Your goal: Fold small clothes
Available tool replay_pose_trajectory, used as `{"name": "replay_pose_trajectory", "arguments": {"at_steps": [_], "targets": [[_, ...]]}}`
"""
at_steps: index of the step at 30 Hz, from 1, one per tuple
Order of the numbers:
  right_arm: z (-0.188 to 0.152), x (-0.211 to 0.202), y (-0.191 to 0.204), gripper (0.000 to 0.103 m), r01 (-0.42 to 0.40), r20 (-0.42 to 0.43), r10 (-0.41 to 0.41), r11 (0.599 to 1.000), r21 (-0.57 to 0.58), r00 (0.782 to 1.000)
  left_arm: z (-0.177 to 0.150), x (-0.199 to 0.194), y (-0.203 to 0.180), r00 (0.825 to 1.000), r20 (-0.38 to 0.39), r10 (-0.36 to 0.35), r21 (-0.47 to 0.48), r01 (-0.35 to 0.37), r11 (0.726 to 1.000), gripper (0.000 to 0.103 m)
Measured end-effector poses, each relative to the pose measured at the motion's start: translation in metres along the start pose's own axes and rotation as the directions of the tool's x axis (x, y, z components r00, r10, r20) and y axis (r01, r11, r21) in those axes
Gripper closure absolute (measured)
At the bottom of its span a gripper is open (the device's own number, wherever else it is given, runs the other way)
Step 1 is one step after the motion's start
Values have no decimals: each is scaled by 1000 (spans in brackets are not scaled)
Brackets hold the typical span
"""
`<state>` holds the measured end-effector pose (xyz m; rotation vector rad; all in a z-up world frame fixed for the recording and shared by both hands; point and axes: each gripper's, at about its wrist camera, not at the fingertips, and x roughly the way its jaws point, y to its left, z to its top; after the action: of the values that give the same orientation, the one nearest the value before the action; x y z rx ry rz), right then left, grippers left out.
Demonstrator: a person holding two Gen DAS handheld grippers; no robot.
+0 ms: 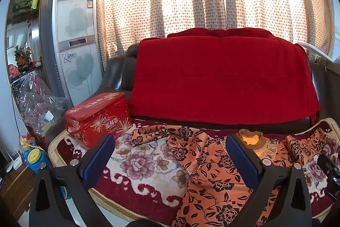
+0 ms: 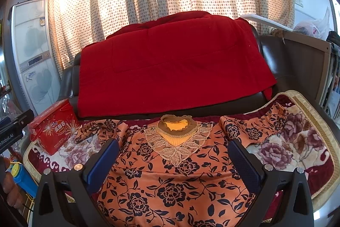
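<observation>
Surroundings: red tin (image 1: 98, 118) left, red blanket (image 2: 170, 65) behind | floral top (image 2: 174, 180) flat on plush seat mat (image 1: 136, 165), lace collar | left gripper (image 1: 170, 163) and right gripper (image 2: 174, 165) both spread, empty

Both wrist cameras look forward, low and close over the orange black-flowered blouse (image 2: 170, 180) on the sofa seat. The left view sits further left; both share the red blanket (image 1: 221, 76) and, probably, the same red tin (image 1: 99, 118).
</observation>
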<state>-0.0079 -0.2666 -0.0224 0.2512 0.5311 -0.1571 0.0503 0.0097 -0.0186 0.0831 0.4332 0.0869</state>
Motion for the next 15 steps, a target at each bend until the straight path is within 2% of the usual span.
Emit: {"name": "replay_pose_trajectory", "arguments": {"at_steps": [15], "targets": [[3,36,-22,0,7,-48,-5,999,44,999,2,28,-20,999,-36,11,40,-9,999,0]]}}
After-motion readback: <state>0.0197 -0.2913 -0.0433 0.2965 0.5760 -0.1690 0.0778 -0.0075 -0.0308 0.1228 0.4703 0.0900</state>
